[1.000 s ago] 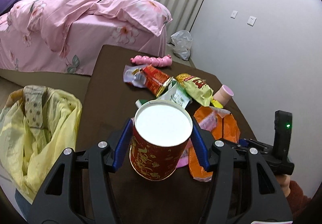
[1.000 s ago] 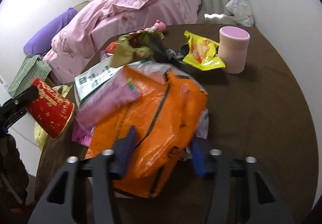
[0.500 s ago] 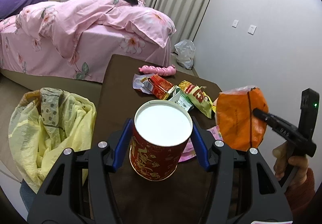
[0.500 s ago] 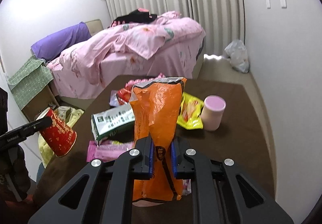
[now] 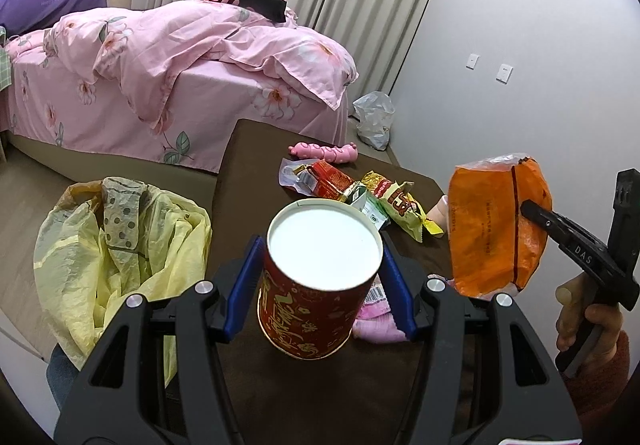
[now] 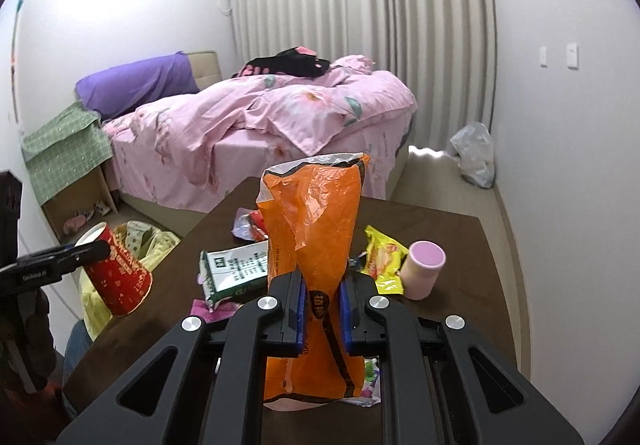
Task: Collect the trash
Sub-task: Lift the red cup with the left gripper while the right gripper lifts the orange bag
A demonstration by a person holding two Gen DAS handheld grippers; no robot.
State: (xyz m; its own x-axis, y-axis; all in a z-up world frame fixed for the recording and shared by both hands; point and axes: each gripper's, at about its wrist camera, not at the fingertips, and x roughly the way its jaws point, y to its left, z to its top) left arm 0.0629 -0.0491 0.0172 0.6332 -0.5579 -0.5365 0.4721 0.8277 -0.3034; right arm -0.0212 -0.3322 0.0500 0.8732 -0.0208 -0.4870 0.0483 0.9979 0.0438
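My left gripper (image 5: 320, 293) is shut on a red paper cup (image 5: 316, 309) with gold print, held above the brown table's near left corner; the cup also shows in the right wrist view (image 6: 120, 281). My right gripper (image 6: 324, 309) is shut on an orange snack bag (image 6: 316, 229), lifted upright above the table; the bag shows at the right of the left wrist view (image 5: 492, 229). A yellow trash bag (image 5: 112, 257) stands open on the floor left of the table.
On the brown table (image 6: 460, 325) lie a pink cup (image 6: 422, 269), a yellow chip packet (image 6: 382, 253), a white-green packet (image 6: 236, 269), a red wrapper (image 5: 328, 181), a pink wrapper (image 5: 376, 321) and a pink toy (image 5: 324, 153). A pink bed (image 5: 180, 85) stands beyond.
My right gripper closed on the orange bag and lifted it off the table, holding it upright. My left gripper rose slightly with the red cup held.
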